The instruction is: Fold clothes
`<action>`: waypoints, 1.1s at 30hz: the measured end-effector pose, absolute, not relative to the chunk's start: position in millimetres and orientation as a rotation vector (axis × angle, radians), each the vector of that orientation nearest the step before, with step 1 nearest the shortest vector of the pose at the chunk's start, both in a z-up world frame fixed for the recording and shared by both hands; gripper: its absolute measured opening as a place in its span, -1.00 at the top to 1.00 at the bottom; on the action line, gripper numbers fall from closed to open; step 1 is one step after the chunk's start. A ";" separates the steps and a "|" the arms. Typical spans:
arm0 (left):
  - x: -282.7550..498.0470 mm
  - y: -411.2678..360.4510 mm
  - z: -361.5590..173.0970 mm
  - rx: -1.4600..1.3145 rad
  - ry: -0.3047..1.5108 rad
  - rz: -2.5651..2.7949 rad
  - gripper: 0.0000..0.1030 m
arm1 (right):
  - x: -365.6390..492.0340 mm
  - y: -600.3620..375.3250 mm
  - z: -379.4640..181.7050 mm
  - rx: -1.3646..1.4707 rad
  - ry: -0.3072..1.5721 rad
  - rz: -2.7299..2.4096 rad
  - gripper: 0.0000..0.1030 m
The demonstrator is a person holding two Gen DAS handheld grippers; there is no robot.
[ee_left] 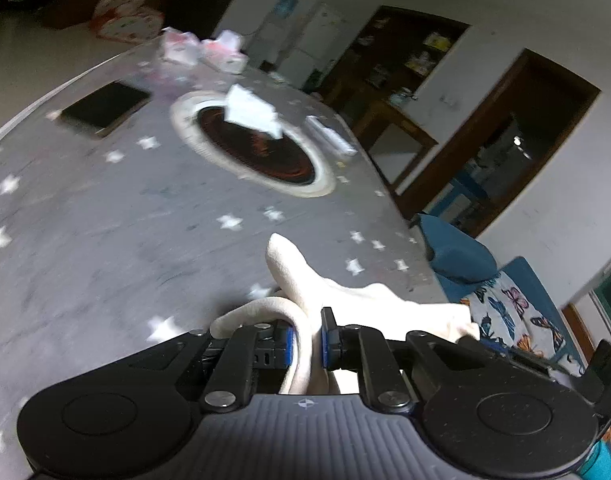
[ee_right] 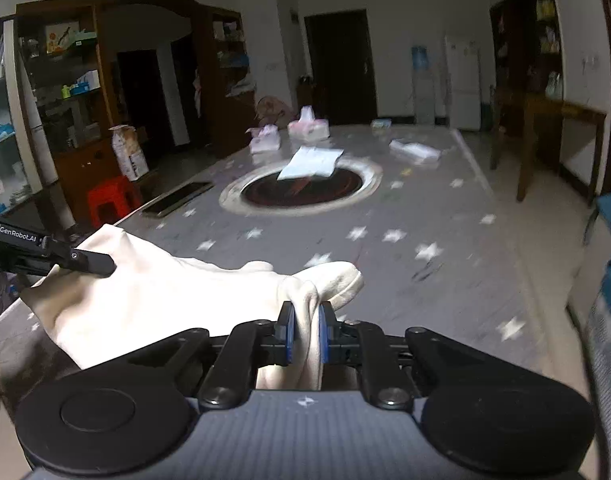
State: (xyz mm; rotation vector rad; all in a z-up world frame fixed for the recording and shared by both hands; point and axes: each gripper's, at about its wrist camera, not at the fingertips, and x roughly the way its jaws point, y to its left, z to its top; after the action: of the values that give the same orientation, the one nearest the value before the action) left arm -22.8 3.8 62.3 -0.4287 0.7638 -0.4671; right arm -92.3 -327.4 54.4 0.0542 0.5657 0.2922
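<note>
A cream-white garment hangs stretched between both grippers above a grey table with a star pattern. In the right wrist view my right gripper is shut on a bunched fold of the cloth, its blue pads pressing from both sides. The left gripper's black fingers reach in from the left edge there, on the cloth's far corner. From the left wrist camera, my left gripper is shut on a rolled edge of the same garment, which trails off to the right.
A dark round inset with a pale ring sits mid-table under a white paper. A dark tablet, tissue packs and a white packet lie further back. A red stool, shelves, a blue chair.
</note>
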 end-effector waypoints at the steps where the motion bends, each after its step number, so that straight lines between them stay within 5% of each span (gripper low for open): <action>1: -18.3 -3.3 64.7 -0.422 0.760 -0.476 0.74 | -90.8 -330.9 58.6 0.044 0.557 0.281 0.79; 16: 64.0 -101.6 73.5 -0.382 0.763 -0.587 0.74 | -37.3 -397.5 83.3 -0.072 0.521 0.083 0.79; 33: 95.1 -117.6 10.3 -0.299 0.932 -0.556 0.72 | 13.9 -415.6 4.8 -0.078 0.709 0.024 0.78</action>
State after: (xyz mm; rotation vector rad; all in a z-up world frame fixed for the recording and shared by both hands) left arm 95.1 -117.6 10.3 -0.2988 0.9319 -0.5556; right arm 13.9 -415.6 4.8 -0.0778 0.7087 0.0242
